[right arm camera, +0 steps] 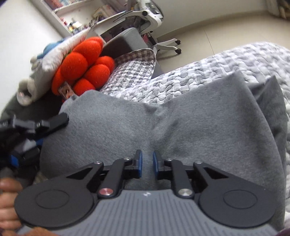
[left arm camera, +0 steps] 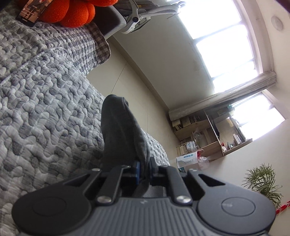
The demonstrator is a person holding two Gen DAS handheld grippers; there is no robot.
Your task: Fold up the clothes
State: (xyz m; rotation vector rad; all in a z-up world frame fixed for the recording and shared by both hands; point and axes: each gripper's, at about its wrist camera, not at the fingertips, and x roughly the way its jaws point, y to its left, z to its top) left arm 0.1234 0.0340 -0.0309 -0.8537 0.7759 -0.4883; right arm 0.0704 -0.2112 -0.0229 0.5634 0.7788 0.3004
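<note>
The left gripper (left arm camera: 144, 169) is clamped on a fold of the grey garment (right arm camera: 163, 127), the dark cloth rising up between its blue pads and standing as a hump ahead of the fingers. In the right wrist view the garment lies spread over the quilt (right arm camera: 208, 67) on the bed, a broad grey sheet with a crease running up its middle and a second layer showing along its right edge. The right gripper (right arm camera: 146, 164) hovers over the near part of the cloth with its fingers a narrow way apart; the gap between the pads is empty, though whether the tips brush the fabric below is hard to tell from this angle. The left gripper also shows at the left edge of that view, blurred, at the garment's left border, with a hand (right arm camera: 8, 203) below it in the near left corner. Beyond the garment, at the far left, an orange cushion (right arm camera: 85, 67) rests on the bed beside a white pillow (right arm camera: 54, 58). A white office chair (right arm camera: 145, 16) stands on the floor at the far side.
</note>
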